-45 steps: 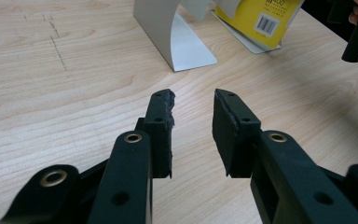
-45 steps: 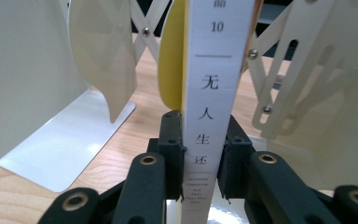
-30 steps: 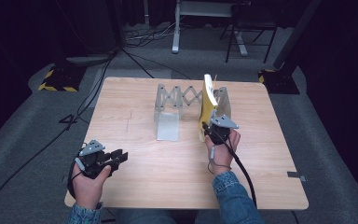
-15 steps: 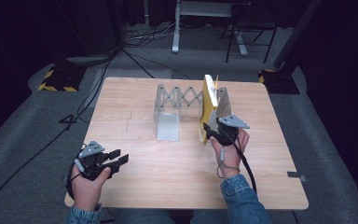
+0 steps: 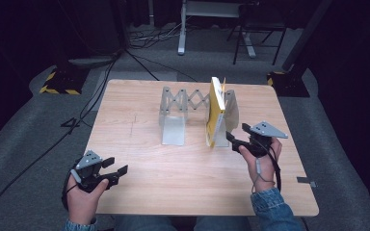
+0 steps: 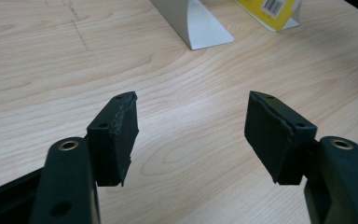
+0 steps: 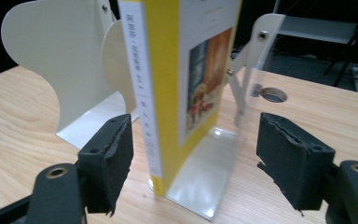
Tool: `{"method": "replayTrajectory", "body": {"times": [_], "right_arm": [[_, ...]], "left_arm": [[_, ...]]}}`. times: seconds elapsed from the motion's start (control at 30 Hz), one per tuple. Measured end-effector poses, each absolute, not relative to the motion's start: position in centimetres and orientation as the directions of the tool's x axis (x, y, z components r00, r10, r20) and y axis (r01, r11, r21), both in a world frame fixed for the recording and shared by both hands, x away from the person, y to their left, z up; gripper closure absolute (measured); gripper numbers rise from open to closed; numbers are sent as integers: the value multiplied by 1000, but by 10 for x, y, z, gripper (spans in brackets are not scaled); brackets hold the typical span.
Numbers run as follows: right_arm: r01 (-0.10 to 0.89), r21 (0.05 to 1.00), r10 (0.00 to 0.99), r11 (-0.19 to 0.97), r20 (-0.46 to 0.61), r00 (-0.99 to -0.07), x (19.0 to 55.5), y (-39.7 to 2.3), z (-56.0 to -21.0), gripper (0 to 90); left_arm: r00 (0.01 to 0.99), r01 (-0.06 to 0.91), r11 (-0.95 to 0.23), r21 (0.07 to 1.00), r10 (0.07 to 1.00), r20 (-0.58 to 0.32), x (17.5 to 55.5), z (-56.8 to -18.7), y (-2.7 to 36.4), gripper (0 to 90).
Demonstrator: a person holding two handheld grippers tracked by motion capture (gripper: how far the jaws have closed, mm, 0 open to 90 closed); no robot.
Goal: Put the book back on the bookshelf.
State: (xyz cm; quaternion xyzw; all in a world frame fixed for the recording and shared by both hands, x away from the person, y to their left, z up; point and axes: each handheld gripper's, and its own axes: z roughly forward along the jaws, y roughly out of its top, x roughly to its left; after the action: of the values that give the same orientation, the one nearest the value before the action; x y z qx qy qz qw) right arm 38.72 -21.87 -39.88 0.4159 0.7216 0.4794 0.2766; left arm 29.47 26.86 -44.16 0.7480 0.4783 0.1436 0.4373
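The yellow book (image 5: pixel 215 111) now stands upright on its own in the expanding metal book rack (image 5: pixel 180 107), toward the far right part of the table (image 5: pixel 139 144), leaning close to the rack's right-hand end plate (image 5: pixel 231 108). The right tool (image 5: pixel 236 136) has let it go: its jaws have just been opening and now stand wide, with nothing pressed between the pads. In the right gripper view the book's spine (image 7: pixel 142 88) rises in the gap between the two pads (image 7: pixel 114 161) but neither one touches it, and the book's foot rests on the shiny base of the end plate (image 7: pixel 205 186).

Compared with a second ago, when that tool was clamped against the book's near edge, the hand has drawn back toward the near edge of the table and lifted a little, so the tool is now just beside the book rather than on it. The book itself has not shifted or tipped since the release, which I'd take as a sign the placing is done.

The left tool (image 5: pixel 110 172) sits at the near left corner of the table, well apart from the rack. Its jaws have also just been opening and hold nothing; in the left gripper view there is bare wood between the pads (image 6: pixel 116 135). That hand has hardly moved from where it was.
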Motion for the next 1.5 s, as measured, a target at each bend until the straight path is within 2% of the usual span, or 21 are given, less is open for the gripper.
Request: {"method": "replayTrajectory", "body": {"times": [0.4, 0.57, 0.87, 0.97, 1.2, 1.5], "right_arm": [[338, 917, 870, 212, -19, -493, 370, -272, -395, 223], [373, 899, 865, 229, -12, -502, 367, -295, -401, 197], [450, 876, 875, 177, 69, -479, 364, -341, -421, 193], [506, 847, 876, 165, 110, -470, 366, -357, -434, 182], [557, 813, 904, 169, 97, -416, 363, -383, -460, 178], [586, 774, 897, 239, 54, -438, 359, -388, -481, 180]], "left_arm": [[508, 616, -228, 754, 847, -158, 300, -456, 274, 272], [502, 634, -236, 736, 850, -160, 304, -465, 278, 241], [476, 679, -245, 692, 865, -161, 312, -485, 285, 195], [475, 685, -251, 684, 865, -159, 313, -490, 287, 188], [472, 686, -287, 669, 875, -108, 319, -500, 287, 185], [484, 651, -331, 683, 875, -37, 322, -503, 283, 163]]}}
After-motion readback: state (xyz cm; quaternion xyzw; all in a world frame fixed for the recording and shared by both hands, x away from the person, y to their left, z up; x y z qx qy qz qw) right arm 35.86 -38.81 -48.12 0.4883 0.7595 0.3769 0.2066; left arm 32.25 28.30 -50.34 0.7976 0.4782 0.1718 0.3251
